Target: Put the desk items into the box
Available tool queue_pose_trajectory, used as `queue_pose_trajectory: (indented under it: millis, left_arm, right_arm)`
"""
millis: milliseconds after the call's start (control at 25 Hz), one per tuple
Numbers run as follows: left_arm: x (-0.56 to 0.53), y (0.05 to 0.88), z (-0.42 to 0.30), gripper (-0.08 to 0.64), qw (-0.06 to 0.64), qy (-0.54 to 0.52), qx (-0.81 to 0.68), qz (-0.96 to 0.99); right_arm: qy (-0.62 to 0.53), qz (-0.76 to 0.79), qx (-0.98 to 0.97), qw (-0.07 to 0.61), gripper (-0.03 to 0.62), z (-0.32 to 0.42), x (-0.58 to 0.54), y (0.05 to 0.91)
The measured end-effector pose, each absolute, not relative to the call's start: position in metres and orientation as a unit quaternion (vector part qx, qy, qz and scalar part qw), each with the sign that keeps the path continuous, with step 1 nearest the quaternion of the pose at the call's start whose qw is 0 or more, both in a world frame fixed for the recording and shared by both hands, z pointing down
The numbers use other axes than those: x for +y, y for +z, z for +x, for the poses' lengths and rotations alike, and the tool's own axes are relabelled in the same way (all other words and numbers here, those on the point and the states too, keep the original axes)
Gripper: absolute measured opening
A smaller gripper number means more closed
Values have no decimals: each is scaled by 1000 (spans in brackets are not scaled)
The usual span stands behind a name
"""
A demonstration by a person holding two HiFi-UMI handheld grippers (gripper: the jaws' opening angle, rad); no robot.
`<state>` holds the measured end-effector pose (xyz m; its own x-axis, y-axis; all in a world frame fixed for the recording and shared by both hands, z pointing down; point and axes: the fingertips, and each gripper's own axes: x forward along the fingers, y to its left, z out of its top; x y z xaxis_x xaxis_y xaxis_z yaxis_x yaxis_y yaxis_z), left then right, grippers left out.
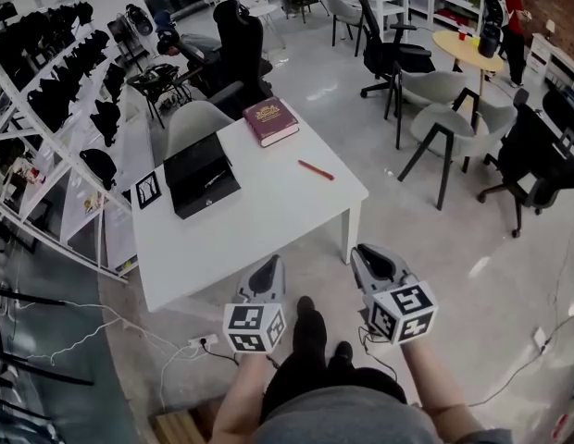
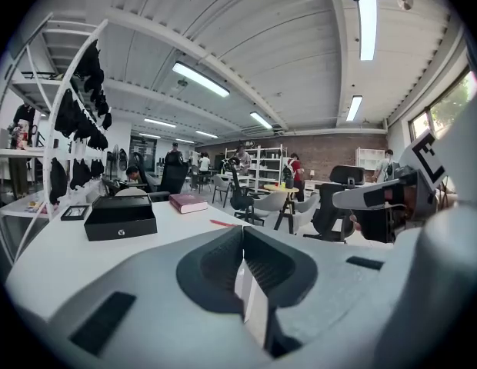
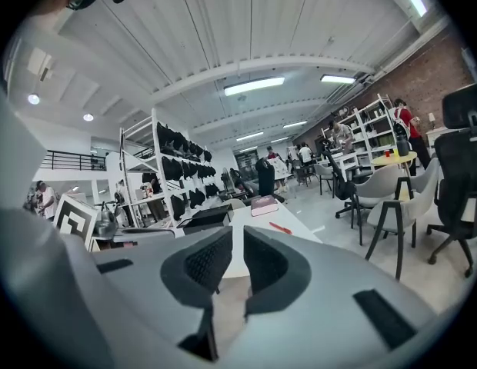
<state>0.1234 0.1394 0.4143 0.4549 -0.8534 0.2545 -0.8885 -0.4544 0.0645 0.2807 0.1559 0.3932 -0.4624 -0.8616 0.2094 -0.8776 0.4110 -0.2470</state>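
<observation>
While we look down from the head view, we judge nothing packed yet: book (image 1: 270, 120) and pen (image 1: 316, 169) lie on the white table (image 1: 268, 220), apart from the black box (image 1: 202, 174), with office chairs around.

In the left gripper view, our left gripper (image 2: 240, 233) is clenched and empty.

In the right gripper view, our right gripper (image 3: 232, 241) is slightly parted and empty.
</observation>
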Motion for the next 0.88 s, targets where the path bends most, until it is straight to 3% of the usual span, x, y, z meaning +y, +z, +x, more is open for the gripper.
queue_pose_trajectory:
  millis: [320,880]
  left_arm:
    - [93,422,106,7,103,89,-517,845]
    - [-35,437,59,8,132,83,-504,850]
  right_arm:
    - [161,513,-842,36,109,267,111,397]
    - [160,544,-821,65,132,244,-21,411]
